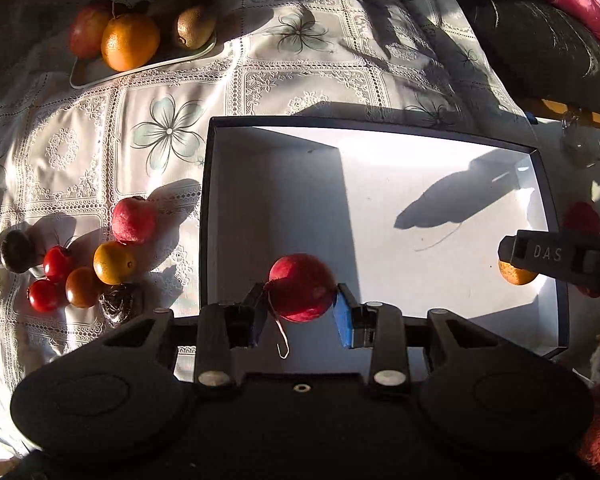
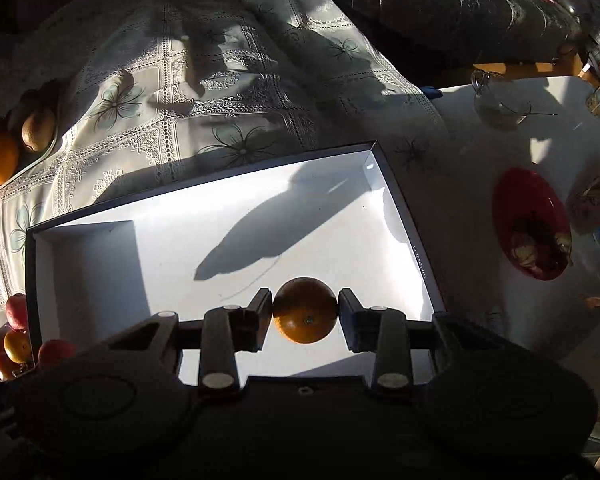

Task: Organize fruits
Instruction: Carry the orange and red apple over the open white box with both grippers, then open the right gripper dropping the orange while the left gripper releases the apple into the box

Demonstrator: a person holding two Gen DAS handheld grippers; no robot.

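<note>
Left wrist view, left to right. Upper left of frame: white tray [image 1: 85,76] carrying an apple, an orange and a kiwi. Lower left, on the lace tablecloth [image 1: 172,92]: loose cluster of fruit [image 1: 80,264], comprising a red apple, oranges, small red tomato-like fruit and one dark item not identifiable. Centre: open box [image 1: 380,184], white inside, dark rim, otherwise bare. Left gripper [image 1: 301,304] was closed to the fruit's width on a red apple [image 1: 302,288], pads on opposite flanks, stem trailing at lower left; apple sat over the box's near edge. Whether it touched the floor could not be told.

Right wrist view: right gripper [image 2: 305,312] was likewise narrowed on an orange [image 2: 305,310], pads at its equator, over the near right part of the same box. Right of frame: red bowl [image 2: 532,224] on a white surface.

Handling judgement: both fruits look firm, round and moderately heavy, so apt to roll. Apple skin looks smooth and possibly slippery and bruises under hard squeeze; orange peel gives more grip. Hold across the widest diameter.
</note>
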